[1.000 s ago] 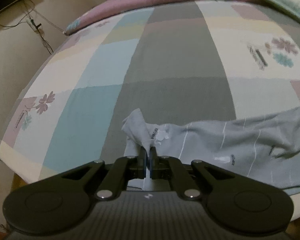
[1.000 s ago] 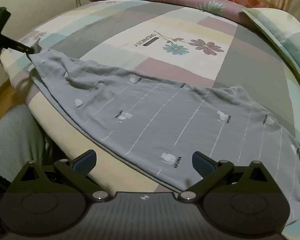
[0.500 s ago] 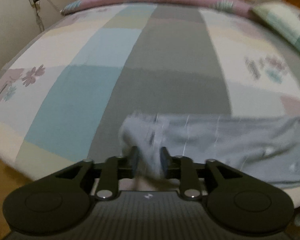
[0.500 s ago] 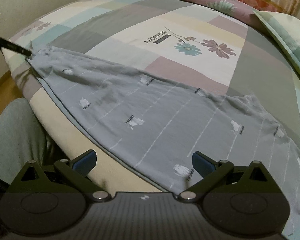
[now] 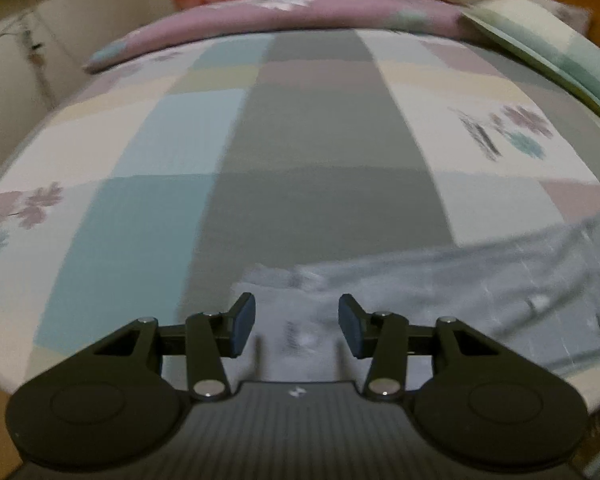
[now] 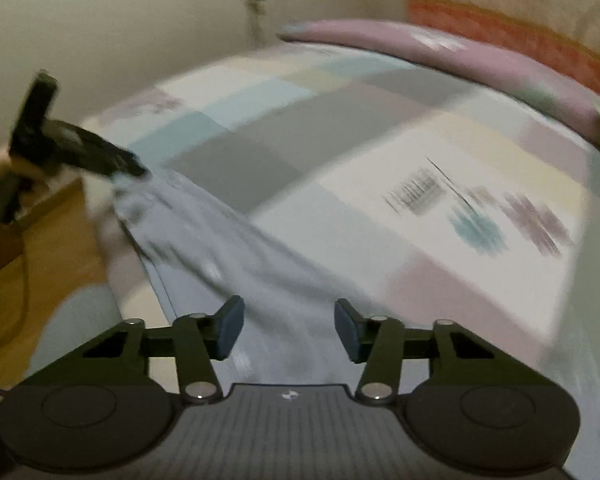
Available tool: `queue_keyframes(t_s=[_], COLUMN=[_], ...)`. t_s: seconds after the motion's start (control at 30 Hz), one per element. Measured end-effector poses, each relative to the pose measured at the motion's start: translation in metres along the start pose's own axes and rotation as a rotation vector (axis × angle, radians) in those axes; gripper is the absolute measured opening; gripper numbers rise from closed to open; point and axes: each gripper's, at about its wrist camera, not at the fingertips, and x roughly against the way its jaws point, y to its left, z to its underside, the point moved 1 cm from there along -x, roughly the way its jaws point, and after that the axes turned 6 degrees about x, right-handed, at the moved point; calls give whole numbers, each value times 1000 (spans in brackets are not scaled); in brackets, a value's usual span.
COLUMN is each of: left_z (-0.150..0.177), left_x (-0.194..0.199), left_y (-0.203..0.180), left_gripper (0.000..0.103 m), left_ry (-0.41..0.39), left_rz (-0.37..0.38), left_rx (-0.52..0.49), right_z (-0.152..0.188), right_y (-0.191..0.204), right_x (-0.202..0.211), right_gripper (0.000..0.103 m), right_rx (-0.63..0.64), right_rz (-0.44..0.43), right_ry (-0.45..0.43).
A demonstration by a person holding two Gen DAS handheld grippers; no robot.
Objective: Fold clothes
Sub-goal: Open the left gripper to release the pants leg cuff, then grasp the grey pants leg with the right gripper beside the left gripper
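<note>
The cloth (image 5: 440, 292) is a long grey piece with thin white lines, and it lies stretched out flat along the near edge of the bed (image 5: 312, 140). It looks spread out and smoothed — but no fold shows yet, so I think the folding is all still to do. The left hand-held gripper (image 5: 296, 324) sits right over one end of the cloth; its jaws have just been opening and now stand apart, with cloth below them and nothing pinched. The right hand-held gripper (image 6: 288, 328) hangs over the middle of the cloth (image 6: 228, 256). Its jaws have just been closing, yet they are still apart — the cloth lies under them, not held.
</note>
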Motion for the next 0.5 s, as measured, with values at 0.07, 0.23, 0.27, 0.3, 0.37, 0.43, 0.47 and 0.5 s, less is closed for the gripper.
queue_keyframes(t_s=[0.07, 0.23, 0.27, 0.3, 0.37, 0.43, 0.47, 0.5], left_z=[6, 17, 19, 20, 25, 28, 29, 30], left_x=[-1, 5, 7, 10, 12, 13, 13, 13], left_y=[-10, -21, -22, -21, -19, -17, -16, -14], left_gripper=[49, 58, 58, 59, 60, 60, 60, 60], left_ry=[13, 8, 4, -5, -17, -25, -26, -27], left_rz=[15, 28, 29, 28, 29, 25, 19, 13], left_rx=[-40, -85, -91, -91, -86, -82, -80, -79], right_z=[-24, -66, -72, -78, -87, -96, -99, -102], right_y=[4, 20, 24, 29, 35, 40, 42, 43], right_x=[-31, -111, -124, -135, -155, -174, -182, -190], right_gripper=[37, 20, 20, 20, 20, 20, 20, 21], right_rx=[52, 154, 170, 183, 200, 210, 208, 205], right_rz=[-71, -200, -221, -238, -266, -290, -300, -311], right_ry=[7, 56, 59, 60, 57, 52, 49, 46])
